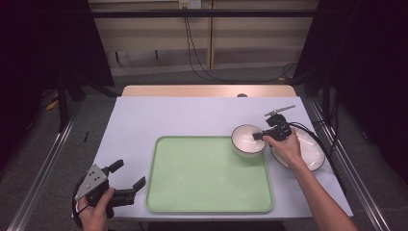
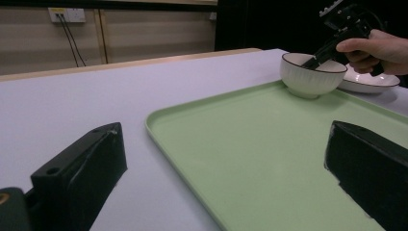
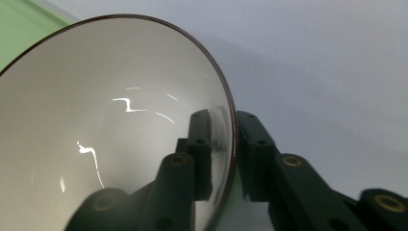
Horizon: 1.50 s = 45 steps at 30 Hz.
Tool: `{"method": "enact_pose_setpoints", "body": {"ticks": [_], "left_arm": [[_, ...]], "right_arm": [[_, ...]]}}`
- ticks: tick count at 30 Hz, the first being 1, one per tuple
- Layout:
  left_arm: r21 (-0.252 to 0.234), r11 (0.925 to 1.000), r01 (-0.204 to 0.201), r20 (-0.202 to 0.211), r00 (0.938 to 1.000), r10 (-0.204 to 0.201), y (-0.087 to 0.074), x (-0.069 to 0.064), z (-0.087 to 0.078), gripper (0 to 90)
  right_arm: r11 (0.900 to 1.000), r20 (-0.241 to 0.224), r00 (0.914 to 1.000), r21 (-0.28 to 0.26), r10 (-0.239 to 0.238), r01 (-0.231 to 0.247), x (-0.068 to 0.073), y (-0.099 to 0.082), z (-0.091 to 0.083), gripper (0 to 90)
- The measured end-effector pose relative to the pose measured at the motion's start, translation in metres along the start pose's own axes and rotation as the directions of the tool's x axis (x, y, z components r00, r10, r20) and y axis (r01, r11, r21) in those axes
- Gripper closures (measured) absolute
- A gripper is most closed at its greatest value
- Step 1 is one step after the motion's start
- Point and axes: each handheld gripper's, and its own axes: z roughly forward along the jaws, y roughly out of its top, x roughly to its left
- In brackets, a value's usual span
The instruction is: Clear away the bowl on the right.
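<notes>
R gripper (image 1: 258,136) is gripping the bowl (image 1: 246,140) by its rim, fingers narrow, one inside, one outside; bowl is sitting on the green tray (image 1: 210,174) far-right corner, beside plate (image 1: 308,150). L gripper (image 1: 129,179) is idling w/ fingers wide over bench (image 1: 159,115). Next, prob: letting go cleanly w/o tipping it.

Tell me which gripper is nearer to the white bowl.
Right. The right gripper has its jaws on either side of the bowl's rim at the tray's far right corner. The left gripper sits open off the tray's near left side, well away from the bowl.
</notes>
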Motion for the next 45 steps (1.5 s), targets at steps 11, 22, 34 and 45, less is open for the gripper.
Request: {"method": "enact_pose_setpoints", "body": {"ticks": [11, 22, 34, 45], "left_arm": [[-0.002, 1.0, 0.001, 0.0, 1.0, -0.001, 0.0, 0.0, 0.0, 0.9], [-0.001, 1.0, 0.0, 0.001, 1.0, 0.0, 0.0, 0.0, 0.0, 0.9], [-0.002, 1.0, 0.003, -0.007, 1.0, -0.003, 0.0, 0.0, -0.001, 0.9], [0.0, 1.0, -0.004, -0.003, 1.0, 0.004, 0.0, 0.0, 0.0, 0.9]], "right_arm": [[0.9989, -0.021, 0.9997, -0.044, 0.012, -0.013, -0.003, 0.001, -0.005, 40.7], [0.9973, 0.018, 0.9996, -0.071, 0.021, -0.02, -0.005, 0.001, -0.009, 2.4], [0.9818, 0.048, 0.9979, -0.187, 0.045, -0.035, -0.008, -0.001, -0.024, 2.5], [0.9686, 0.102, 0.9948, -0.247, -0.004, 0.03, -0.005, -0.012, -0.042, 2.1]]}}
